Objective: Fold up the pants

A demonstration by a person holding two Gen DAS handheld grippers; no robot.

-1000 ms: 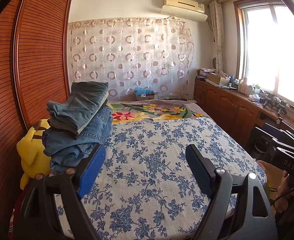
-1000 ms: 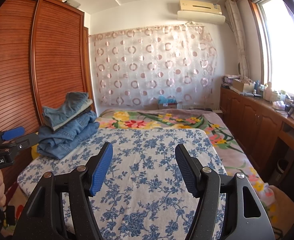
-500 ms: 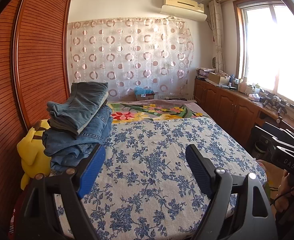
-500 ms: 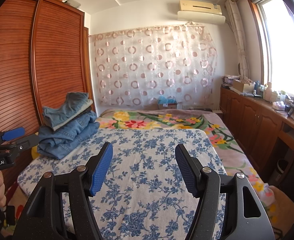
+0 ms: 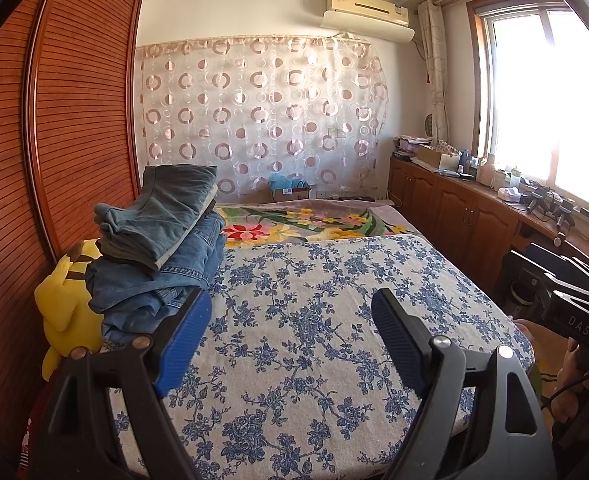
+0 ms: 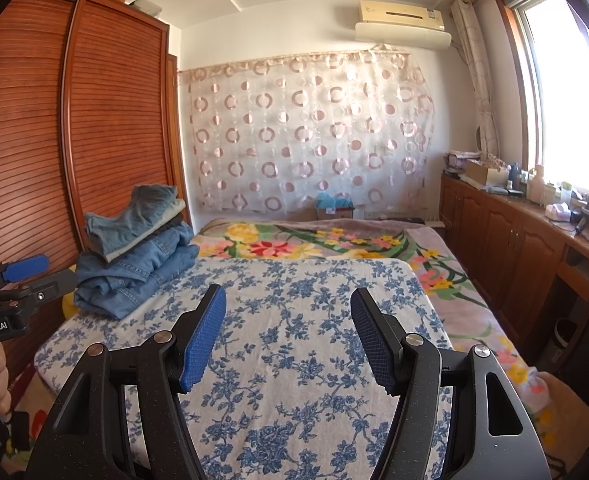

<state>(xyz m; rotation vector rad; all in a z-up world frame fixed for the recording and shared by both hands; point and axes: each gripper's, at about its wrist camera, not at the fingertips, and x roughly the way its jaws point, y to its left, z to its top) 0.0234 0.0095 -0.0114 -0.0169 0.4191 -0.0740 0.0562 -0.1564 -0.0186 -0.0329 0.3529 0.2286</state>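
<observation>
A pile of blue jeans [image 5: 162, 248] lies at the left side of the bed, folded pairs on top and a rumpled pair at the bottom; it also shows in the right wrist view [image 6: 134, 256]. My left gripper [image 5: 290, 340] is open and empty, held above the blue-flowered bedspread [image 5: 314, 320], just right of the pile. My right gripper [image 6: 288, 340] is open and empty above the bedspread [image 6: 294, 288], to the right of the pile. The left gripper also shows at the left edge of the right wrist view [image 6: 18, 280].
A yellow plush toy [image 5: 64, 304] sits beside the pile against the wooden wardrobe [image 5: 74, 120]. A flowered blanket [image 6: 334, 240] covers the far end of the bed. Wooden cabinets [image 6: 514, 248] with clutter run along the right wall under the window.
</observation>
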